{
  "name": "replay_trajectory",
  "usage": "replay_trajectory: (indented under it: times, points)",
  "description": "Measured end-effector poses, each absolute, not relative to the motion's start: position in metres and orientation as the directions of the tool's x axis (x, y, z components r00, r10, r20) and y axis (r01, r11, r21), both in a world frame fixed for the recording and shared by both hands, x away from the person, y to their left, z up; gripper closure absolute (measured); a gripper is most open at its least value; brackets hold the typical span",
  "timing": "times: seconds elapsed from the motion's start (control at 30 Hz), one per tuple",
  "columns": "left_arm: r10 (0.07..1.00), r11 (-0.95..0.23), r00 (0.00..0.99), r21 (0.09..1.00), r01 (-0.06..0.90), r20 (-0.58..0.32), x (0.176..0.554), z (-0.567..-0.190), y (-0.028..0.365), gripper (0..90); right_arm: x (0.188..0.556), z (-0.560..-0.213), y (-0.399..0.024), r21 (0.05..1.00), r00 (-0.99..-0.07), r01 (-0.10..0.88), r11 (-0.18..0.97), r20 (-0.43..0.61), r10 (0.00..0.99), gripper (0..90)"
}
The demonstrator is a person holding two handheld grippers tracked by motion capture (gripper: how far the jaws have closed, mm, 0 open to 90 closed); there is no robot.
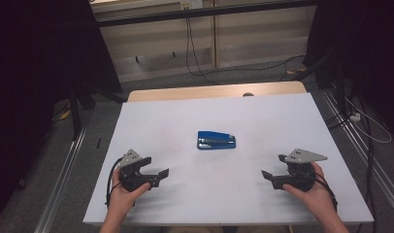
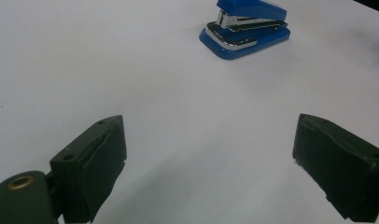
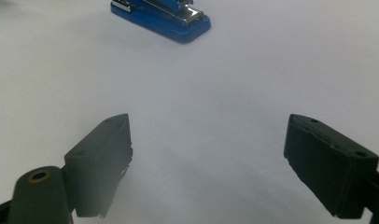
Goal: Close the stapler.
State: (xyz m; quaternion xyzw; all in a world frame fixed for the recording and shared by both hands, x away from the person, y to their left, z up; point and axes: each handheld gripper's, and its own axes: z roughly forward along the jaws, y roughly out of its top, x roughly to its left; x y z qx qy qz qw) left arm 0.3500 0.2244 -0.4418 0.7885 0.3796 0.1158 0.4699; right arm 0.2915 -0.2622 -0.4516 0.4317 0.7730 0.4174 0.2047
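White desk (image 1: 282,121) spans mid-frame. Left gripper (image 1: 158,175) at lower left and right gripper (image 1: 269,176) at lower right both stand wide apart, holding nothing. Blue stapler (image 1: 216,140) lies at centre, well apart from both.

White table (image 1: 263,116) top, pale, evenly lit; wooden edge strip (image 1: 214,91) along its far side with a small dark round spot. Grey carpet floor (image 1: 54,189) all around. Metal rails (image 1: 61,174) run along the floor on both sides of the table. Beige panelled wall or cabinet front (image 1: 243,39) behind, dark horizontal bar across its top. Black cables (image 1: 192,53) hang down it and trail over the floor. Black curtains (image 1: 35,58) left and right, room dim there.
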Motion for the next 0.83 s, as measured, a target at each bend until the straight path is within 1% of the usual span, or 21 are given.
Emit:
replay_trajectory:
  times: [0.43, 0.63, 0.83]
  points:
    - [0.714, -0.264, 0.678, 0.828, 0.495, -0.177, 0.346, -0.442, 0.239, 9.4, 0.28, -0.451, -0.266, 0.824, -0.535, 0.492, 0.281, 0.032, 0.844, 15.0]
    - [0.721, -0.251, 0.669, 0.831, 0.497, -0.182, 0.347, -0.442, 0.245, 8.9, 0.281, -0.452, -0.265, 0.823, -0.542, 0.489, 0.288, 0.029, 0.84, 14.9]
    - [0.714, -0.273, 0.679, 0.826, 0.494, -0.17, 0.348, -0.443, 0.243, 8.8, 0.282, -0.451, -0.266, 0.826, -0.538, 0.487, 0.284, 0.027, 0.843, 14.3]
